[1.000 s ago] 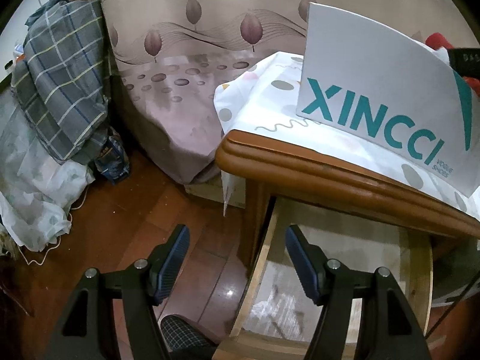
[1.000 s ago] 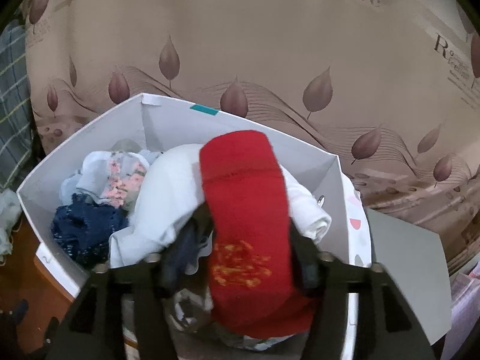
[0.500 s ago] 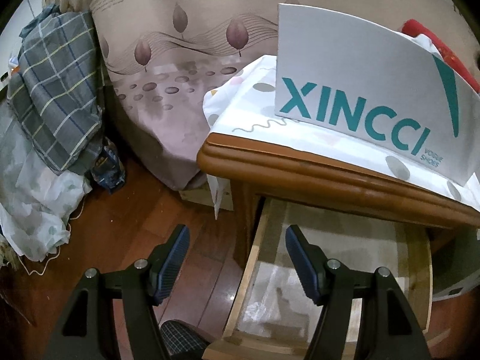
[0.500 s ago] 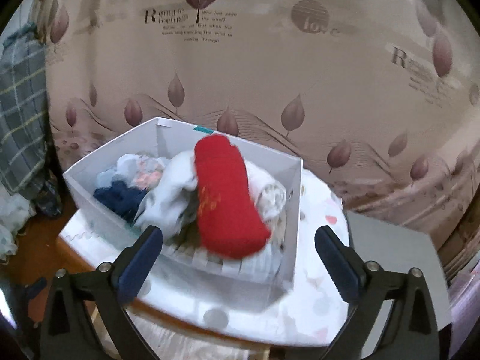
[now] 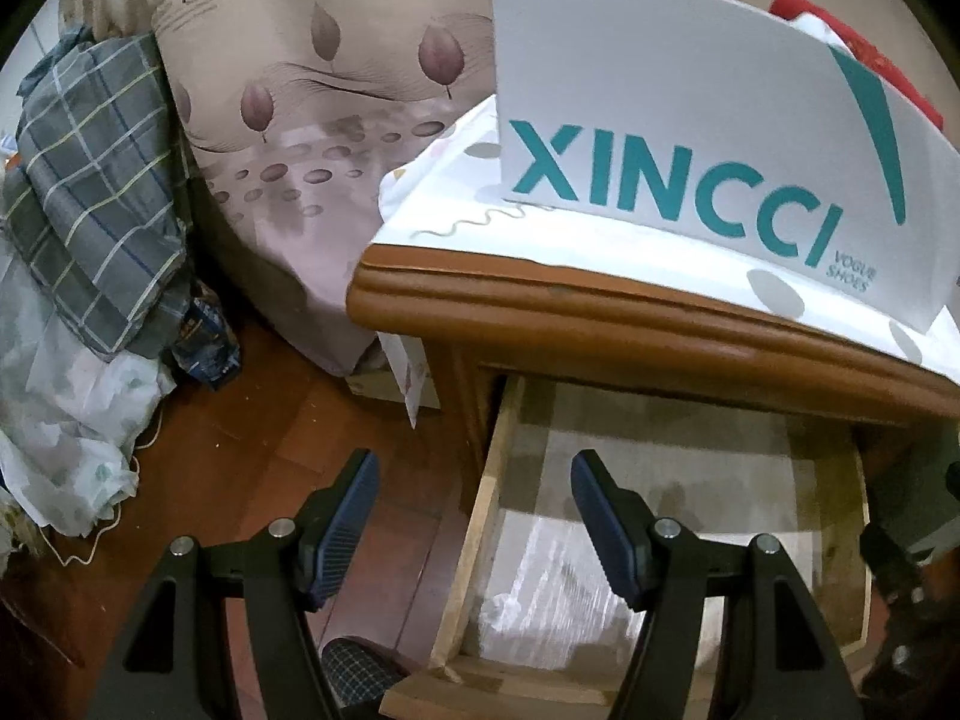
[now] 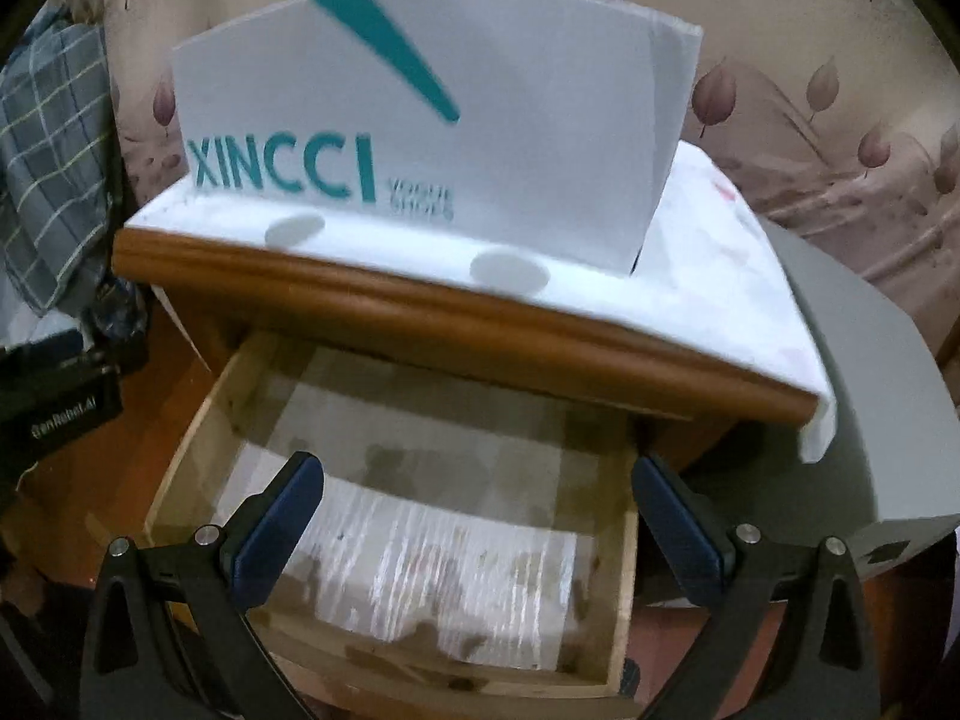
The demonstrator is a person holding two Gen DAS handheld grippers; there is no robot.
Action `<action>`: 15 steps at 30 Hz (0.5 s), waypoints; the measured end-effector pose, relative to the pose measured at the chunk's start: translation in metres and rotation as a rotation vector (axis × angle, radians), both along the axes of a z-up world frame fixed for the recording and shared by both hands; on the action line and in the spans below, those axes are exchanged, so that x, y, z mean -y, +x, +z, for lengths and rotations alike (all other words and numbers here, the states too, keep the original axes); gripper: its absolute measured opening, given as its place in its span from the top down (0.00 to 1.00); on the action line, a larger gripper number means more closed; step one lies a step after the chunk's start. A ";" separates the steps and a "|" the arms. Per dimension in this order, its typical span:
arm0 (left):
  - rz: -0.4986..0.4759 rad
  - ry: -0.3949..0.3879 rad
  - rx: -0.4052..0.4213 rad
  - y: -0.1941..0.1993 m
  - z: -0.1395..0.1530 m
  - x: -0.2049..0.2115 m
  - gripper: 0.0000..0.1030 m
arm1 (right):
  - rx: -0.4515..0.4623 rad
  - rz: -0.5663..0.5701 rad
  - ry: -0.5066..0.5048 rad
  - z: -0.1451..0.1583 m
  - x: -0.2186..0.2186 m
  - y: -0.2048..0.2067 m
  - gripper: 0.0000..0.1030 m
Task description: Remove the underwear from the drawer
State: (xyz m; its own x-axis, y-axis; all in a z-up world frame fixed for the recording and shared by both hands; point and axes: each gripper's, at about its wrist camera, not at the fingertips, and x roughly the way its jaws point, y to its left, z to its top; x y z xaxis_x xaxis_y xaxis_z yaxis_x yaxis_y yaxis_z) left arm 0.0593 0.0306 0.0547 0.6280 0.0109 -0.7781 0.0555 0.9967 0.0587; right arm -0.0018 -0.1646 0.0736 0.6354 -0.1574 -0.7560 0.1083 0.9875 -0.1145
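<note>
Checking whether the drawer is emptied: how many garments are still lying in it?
0. The open drawer shows only its shiny liner; its front corners are hidden behind the tool.

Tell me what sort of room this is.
Most likely a bedroom: a bed with a leaf-print cover stands beside a wooden bedside cabinet whose drawer is pulled open, and a plaid garment lies piled nearby.

Below and ahead of the right jaws lies the pulled-out drawer (image 6: pixel 414 516), under the tabletop (image 6: pixel 456 324), with the shoebox (image 6: pixel 420 138) on it beyond.
</note>
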 end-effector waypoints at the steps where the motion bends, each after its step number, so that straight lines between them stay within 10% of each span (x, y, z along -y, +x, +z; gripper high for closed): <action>1: -0.002 -0.002 -0.003 0.000 -0.001 0.001 0.34 | 0.003 -0.001 0.006 -0.005 0.000 0.000 0.01; 15: -0.034 0.022 -0.037 0.002 -0.018 0.018 0.34 | -0.012 -0.026 0.036 -0.036 0.005 -0.004 0.01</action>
